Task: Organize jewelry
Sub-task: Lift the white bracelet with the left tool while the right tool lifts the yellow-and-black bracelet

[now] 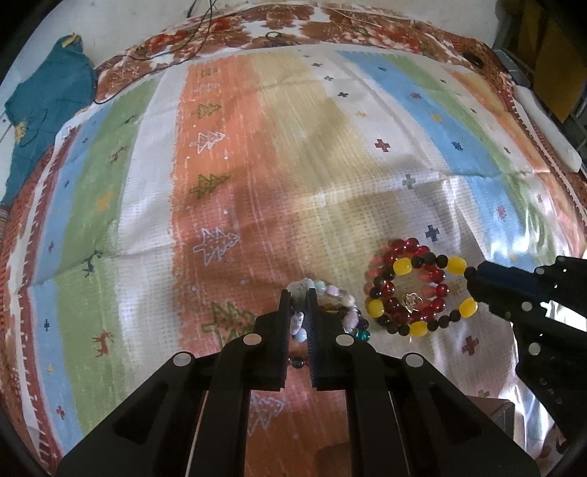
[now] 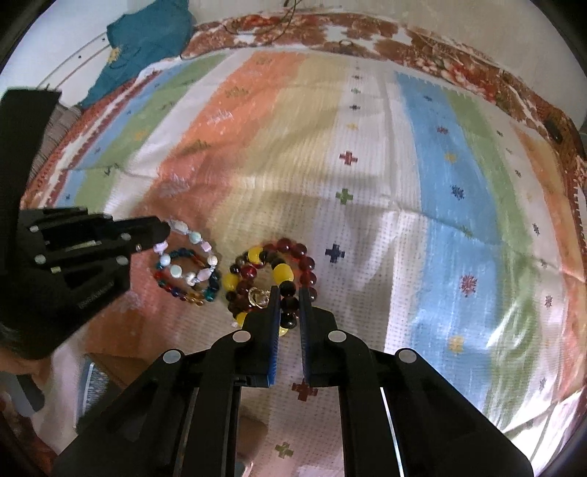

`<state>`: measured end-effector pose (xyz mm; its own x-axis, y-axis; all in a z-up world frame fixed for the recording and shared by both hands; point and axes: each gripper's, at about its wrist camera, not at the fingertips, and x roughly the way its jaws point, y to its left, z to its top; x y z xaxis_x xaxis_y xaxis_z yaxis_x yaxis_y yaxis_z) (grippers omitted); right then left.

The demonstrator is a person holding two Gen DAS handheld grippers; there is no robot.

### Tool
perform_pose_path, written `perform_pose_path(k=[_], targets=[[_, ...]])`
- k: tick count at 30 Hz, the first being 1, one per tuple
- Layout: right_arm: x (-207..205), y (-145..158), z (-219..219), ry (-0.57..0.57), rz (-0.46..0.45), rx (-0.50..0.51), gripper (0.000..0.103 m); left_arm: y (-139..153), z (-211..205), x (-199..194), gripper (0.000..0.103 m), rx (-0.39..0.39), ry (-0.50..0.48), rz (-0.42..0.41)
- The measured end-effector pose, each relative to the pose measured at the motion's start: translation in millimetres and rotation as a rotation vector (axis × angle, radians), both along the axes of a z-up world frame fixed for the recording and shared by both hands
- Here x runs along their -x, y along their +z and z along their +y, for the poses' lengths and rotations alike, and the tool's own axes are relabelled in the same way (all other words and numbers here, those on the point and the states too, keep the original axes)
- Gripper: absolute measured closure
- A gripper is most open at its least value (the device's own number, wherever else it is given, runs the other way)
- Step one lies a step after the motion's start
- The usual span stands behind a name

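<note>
- Striped cloth (image 1: 256,176) with small trees and crosses covers the whole surface under me, creased and glossy on my right side; a floral sheet (image 1: 330,25) edges it at the far end.
- My left gripper (image 1: 298,293) has its jaws drawn narrow around one side of the pale bracelet (image 1: 332,293); pastel beads sit between the pads, so I am pinching that strand.
- From my right camera the pale bracelet (image 2: 190,253) lies flat on the orange stripe, overlapping a multicolour bracelet (image 2: 183,286) of small glassy beads, and my left gripper (image 2: 161,229) touches its far-left edge.
- My right gripper (image 2: 290,293) is also narrowed, with dark beads of the yellow-black bracelet (image 2: 282,273) caught between the blue-padded fingers (image 2: 273,330).
- That bracelet (image 1: 420,293) lies on top of a red bracelet (image 1: 407,246), and a small gold charm (image 1: 412,301) shows inside the rings.
- Both pairs rest just beside each other, not touching, near my edge of the cloth.
- Teal fabric (image 1: 40,110) lies bunched at the far left corner, off the cloth, with a thin dark cable (image 1: 190,36) trailing past it.
</note>
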<state>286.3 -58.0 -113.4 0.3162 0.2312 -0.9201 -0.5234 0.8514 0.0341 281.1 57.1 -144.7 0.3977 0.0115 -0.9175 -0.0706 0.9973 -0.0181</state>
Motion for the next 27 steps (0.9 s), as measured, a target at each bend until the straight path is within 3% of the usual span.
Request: perform_pose_path(k=[6,17,22,27], targets=[[7,16,-1,-0.001,-0.028,-0.034,0.092,10,-8,4,0.095,-0.042,-0.018,-0.023],[17,32,-7,-0.013,-0.058,-0.074,0.092,24,-5,19,0.095,-0.046,0.009,-0.041],[22,49,-9,-0.018,-0.113,-0.089,0.092,37,0,30,0.095,-0.027,0.03,-0.061],[28,56,-17,-0.044,-0.099,-0.133,0.092,46,0,40,0.095,0.001,0.03,-0.067]])
